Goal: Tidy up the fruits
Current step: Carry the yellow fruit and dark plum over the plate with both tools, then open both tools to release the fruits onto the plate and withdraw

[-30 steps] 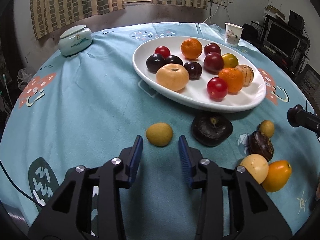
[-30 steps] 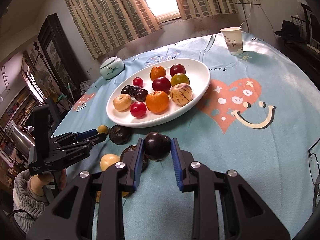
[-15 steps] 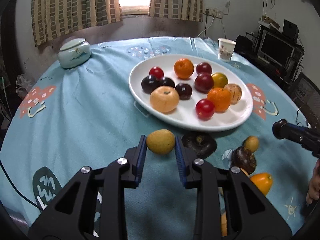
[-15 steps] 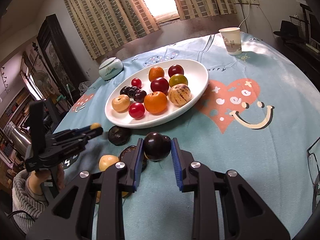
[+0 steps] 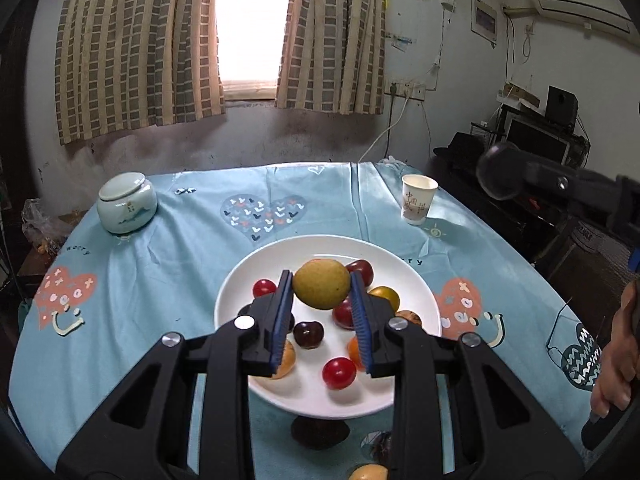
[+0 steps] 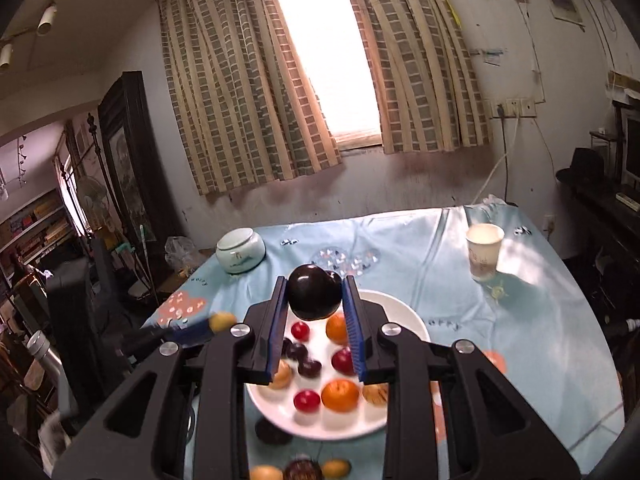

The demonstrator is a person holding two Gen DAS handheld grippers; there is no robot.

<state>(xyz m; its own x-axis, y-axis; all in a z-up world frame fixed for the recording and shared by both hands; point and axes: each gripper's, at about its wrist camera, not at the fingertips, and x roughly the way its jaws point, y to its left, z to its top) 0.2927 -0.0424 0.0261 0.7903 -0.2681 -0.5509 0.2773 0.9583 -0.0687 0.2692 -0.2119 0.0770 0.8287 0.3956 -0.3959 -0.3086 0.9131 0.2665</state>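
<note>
Left hand-held gripper (image 5: 321, 298) clamps a yellow-green fruit (image 5: 321, 284) between its blue pads, raised over the white plate (image 5: 240, 292). Right hand-held gripper (image 6: 313, 304) pinches a dark plum (image 6: 314, 292), also lifted above the plate's far rim. Nearest the cameras, in front of the plate, loose fruit sits on the table (image 5: 160, 264): a dark brown fruit (image 5: 318, 434) touching the plate's near edge, and an orange-yellow one (image 5: 368, 472) at the bottom of the frame. The plate carries red cherry tomatoes, dark plums, oranges and a pale striped fruit, partly hidden by the fingers. The table wears a light blue cloth printed with hearts and smiley faces. Beyond the plate to its left stands a pale green lidded jar (image 5: 126, 208); beyond it to the right, a paper cup (image 5: 418, 204). Behind the table a stained wall holds a bright window (image 5: 250, 20) flanked by checked curtains (image 5: 136, 44). Right of the plate, dark electronics and a monitor (image 5: 536, 142); left of it, a dark cabinet (image 6: 128, 160).
</note>
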